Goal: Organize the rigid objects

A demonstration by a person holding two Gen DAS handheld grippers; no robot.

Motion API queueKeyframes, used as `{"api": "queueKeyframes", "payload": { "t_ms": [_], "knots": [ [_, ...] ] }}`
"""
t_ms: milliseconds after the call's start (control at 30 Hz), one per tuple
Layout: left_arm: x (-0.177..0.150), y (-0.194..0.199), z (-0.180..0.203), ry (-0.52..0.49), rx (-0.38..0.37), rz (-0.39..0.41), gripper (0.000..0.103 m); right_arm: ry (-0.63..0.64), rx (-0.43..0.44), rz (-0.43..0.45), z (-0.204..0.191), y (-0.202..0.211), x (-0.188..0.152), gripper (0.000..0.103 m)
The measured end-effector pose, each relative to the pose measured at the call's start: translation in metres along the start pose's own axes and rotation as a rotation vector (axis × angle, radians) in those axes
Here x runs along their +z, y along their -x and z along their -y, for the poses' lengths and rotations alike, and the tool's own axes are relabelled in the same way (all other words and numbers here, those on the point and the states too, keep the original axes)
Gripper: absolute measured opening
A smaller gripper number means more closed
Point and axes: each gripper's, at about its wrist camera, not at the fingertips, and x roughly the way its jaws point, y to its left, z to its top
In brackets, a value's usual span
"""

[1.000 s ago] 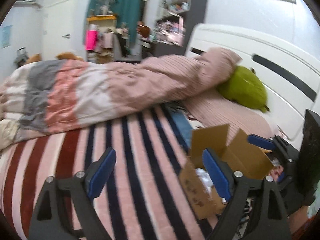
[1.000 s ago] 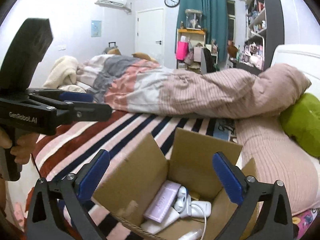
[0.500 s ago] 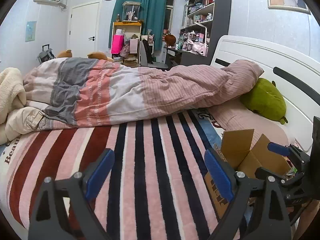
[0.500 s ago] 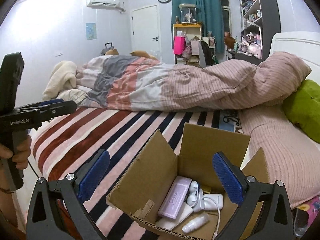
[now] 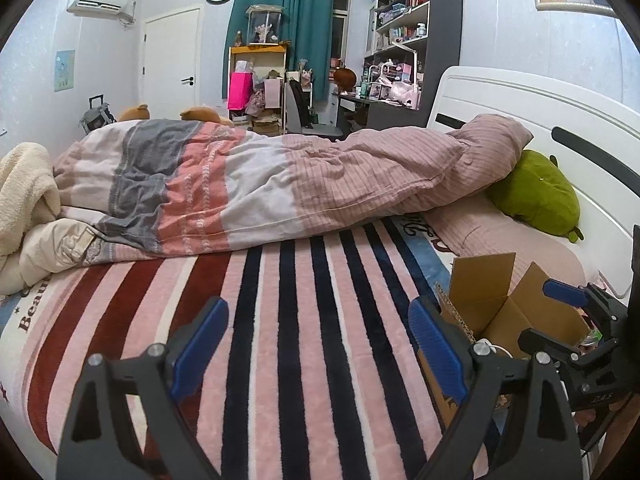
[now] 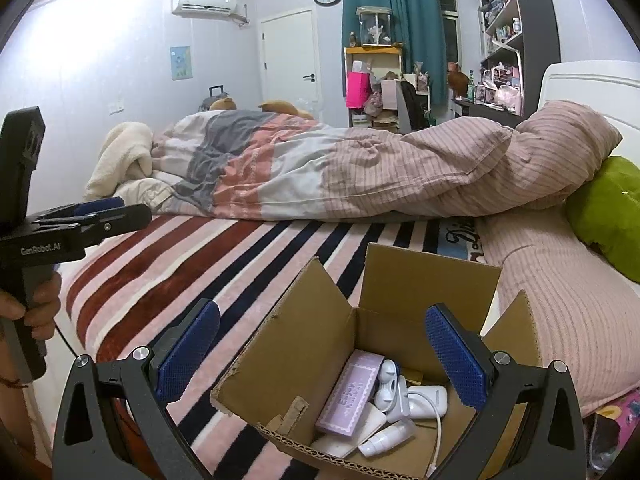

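An open cardboard box (image 6: 304, 344) stands on the striped bed cover, right in front of my right gripper (image 6: 320, 352). Inside lie a lilac flat box (image 6: 352, 394), white earbud cases (image 6: 424, 400), a small white bottle (image 6: 384, 442) and a white cable. My right gripper is open and empty, above the box's near rim. The box also shows at the right in the left wrist view (image 5: 480, 284). My left gripper (image 5: 318, 354) is open and empty above the striped cover (image 5: 280, 320), left of the box.
A rolled striped duvet (image 5: 280, 176) lies across the bed behind. A green plush (image 5: 536, 192) sits by the white headboard (image 5: 560, 120). A pink pillow (image 6: 560, 288) lies right of the box. Shelves, desk and door stand at the far wall.
My left gripper has swung left and levelled out, away from the box. My right gripper has pulled back and up a little, and the box shows more fully.
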Motion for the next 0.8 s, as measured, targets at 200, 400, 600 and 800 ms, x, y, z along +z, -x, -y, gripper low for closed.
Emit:
{"api": "queueKeyframes", "payload": {
  "t_ms": [200, 400, 600, 800],
  "knots": [
    [-0.0015, 0.0009, 0.0002, -0.006, 0.021, -0.002, 0.09, 0.001, -0.001, 0.002, -0.0031, 0.0009, -0.0005, 0.103],
    [-0.0025, 0.003, -0.0015, -0.003, 0.031, 0.001, 0.09, -0.001, 0.006, 0.001, -0.0056, 0.0012, -0.0014, 0.103],
    [-0.0022, 0.0022, -0.0012, -0.004, 0.038, 0.0, 0.09, 0.002, 0.007, 0.002, -0.0058, 0.0009, -0.0017, 0.103],
    [-0.0026, 0.002, -0.0018, -0.004, 0.038, -0.001, 0.09, 0.003, 0.015, -0.001, -0.0059, -0.0005, -0.0024, 0.103]
  ]
}}
